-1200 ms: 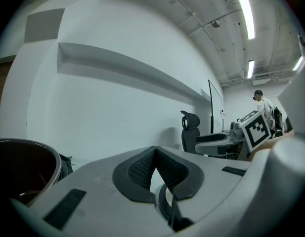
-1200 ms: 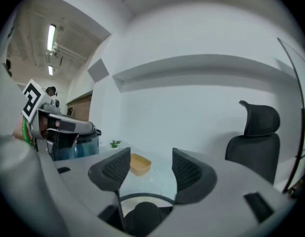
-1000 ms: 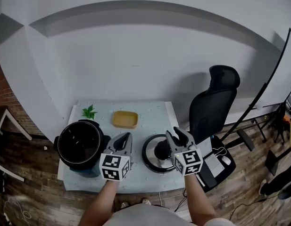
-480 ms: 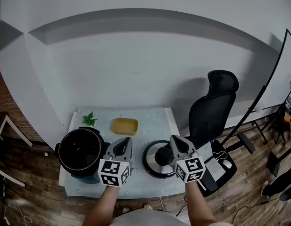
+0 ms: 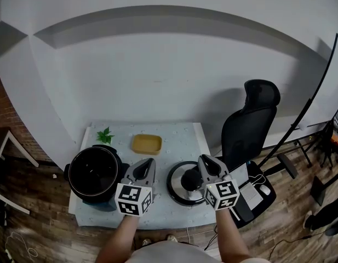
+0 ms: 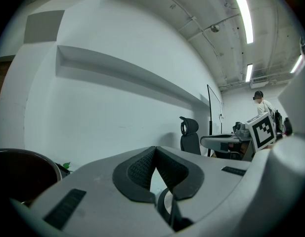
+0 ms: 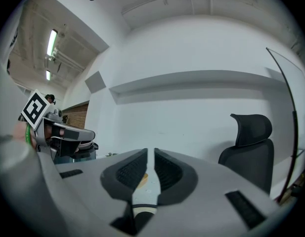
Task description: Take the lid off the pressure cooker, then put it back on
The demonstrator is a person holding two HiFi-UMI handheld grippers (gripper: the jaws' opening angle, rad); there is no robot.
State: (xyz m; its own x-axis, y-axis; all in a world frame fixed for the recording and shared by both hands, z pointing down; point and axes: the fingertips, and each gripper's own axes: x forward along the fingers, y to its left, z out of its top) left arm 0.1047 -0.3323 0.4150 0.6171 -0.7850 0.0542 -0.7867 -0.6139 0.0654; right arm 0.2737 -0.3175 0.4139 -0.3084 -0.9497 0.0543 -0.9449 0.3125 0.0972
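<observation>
The black pressure cooker pot (image 5: 95,171) stands uncovered at the table's left front; its rim shows at the left of the left gripper view (image 6: 23,167). Its round lid (image 5: 178,190) with a black knob (image 5: 189,181) lies flat on the table, to the pot's right. My left gripper (image 5: 145,163) hovers between pot and lid, shut and empty (image 6: 155,148). Over the lid's right edge, just right of the knob, my right gripper (image 5: 205,161) hangs shut with nothing in it (image 7: 150,152). The right gripper view shows the left gripper (image 7: 61,132) in front of the pot (image 7: 75,151).
On the pale table (image 5: 179,138) a yellow dish (image 5: 146,143) sits at the back middle, with a small green plant (image 5: 105,135) at the back left. A black office chair (image 5: 251,125) stands right of the table, and a laptop and mouse (image 5: 262,189) lie beside it.
The head view has shifted slightly. Both grippers stay shut and in nearly the same place over the table; pot and lid have not moved.
</observation>
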